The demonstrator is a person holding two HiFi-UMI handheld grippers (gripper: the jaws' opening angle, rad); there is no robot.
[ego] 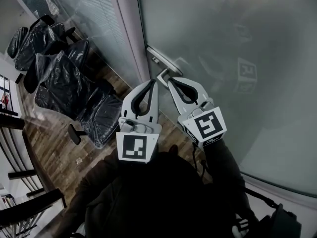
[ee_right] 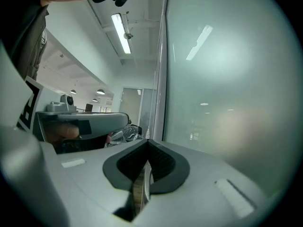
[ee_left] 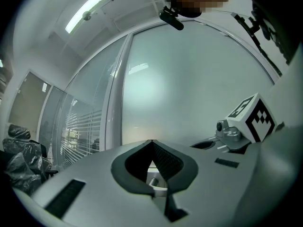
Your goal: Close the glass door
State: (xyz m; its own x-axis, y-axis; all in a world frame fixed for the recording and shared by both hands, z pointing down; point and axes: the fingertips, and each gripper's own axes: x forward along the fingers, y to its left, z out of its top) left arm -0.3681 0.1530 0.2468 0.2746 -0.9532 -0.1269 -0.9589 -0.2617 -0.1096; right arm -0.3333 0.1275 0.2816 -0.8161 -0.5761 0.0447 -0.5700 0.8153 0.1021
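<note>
Tongs on both sides are sitting pinched shut with nothing between them. The left gripper (ego: 151, 83) is hovering just left of the lever handle (ego: 167, 63). The right gripper (ego: 170, 81) is nosing in just below it, and I cannot tell whether its tips are touching the metal. The glass door (ego: 237, 48) is stretching away to the right of the handle, its edge lying close along the frame post (ego: 130, 29) on the handle's far side. I cannot tell whether the latch is sitting home. I am judging the panel heavy, stiff, slick and liable to crack at a knock, so I am treating the handle as the only sound hold.
</note>
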